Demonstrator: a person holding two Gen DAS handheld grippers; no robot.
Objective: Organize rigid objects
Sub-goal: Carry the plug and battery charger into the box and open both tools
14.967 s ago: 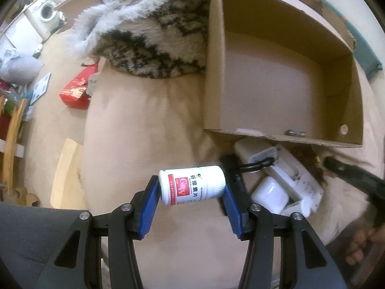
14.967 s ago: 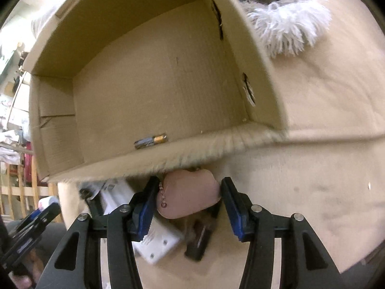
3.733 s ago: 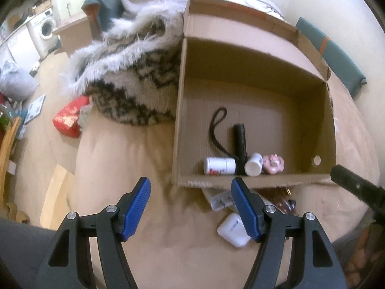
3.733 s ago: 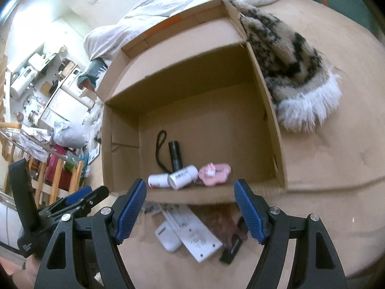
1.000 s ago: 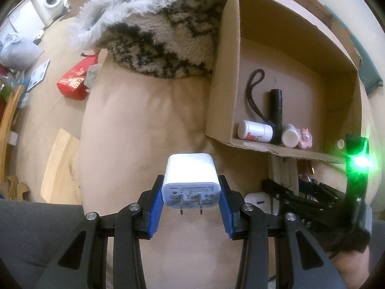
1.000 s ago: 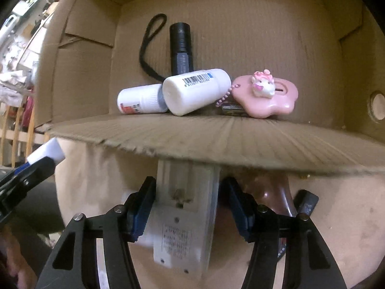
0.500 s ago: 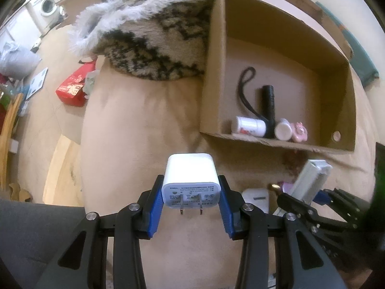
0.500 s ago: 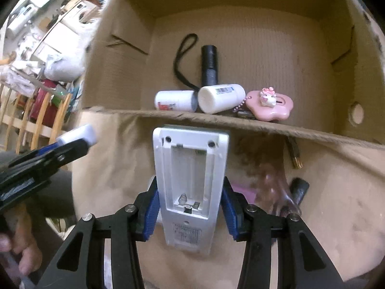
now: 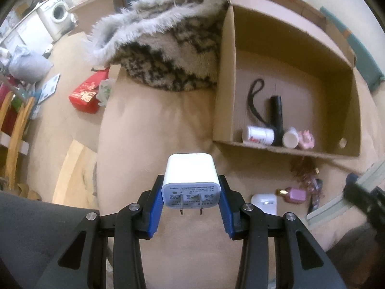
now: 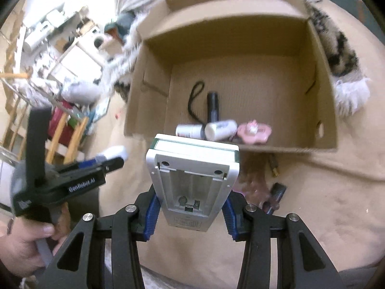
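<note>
My left gripper [image 9: 191, 193] is shut on a white charger plug [image 9: 190, 175], prongs toward the camera, above the beige cushion. My right gripper [image 10: 190, 208] is shut on a white-grey device [image 10: 192, 178] with its battery bay bare, held up in front of the cardboard box [image 10: 240, 36]. Against the box's near wall lie a black flashlight [image 10: 213, 107], two white bottles [image 10: 189, 130] and a pink charm [image 10: 253, 130]. The right wrist view shows the left gripper [image 10: 115, 160] at the left, a hand [image 10: 24, 245] holding it. The box [image 9: 288, 48] sits at upper right in the left wrist view.
A fluffy patterned blanket [image 9: 168, 48] lies left of the box. On the cushion before the box are a white earbud case [image 9: 263, 203], a small pink item [image 9: 297, 193], a brown clip [image 9: 304, 168] and a black piece [image 10: 278, 190]. A red packet [image 9: 84, 96] lies on the floor.
My right gripper closed on the white-grey device and lifted it off the cushion to the height of the box's front edge. The left gripper kept its hold on the charger and barely moved.
</note>
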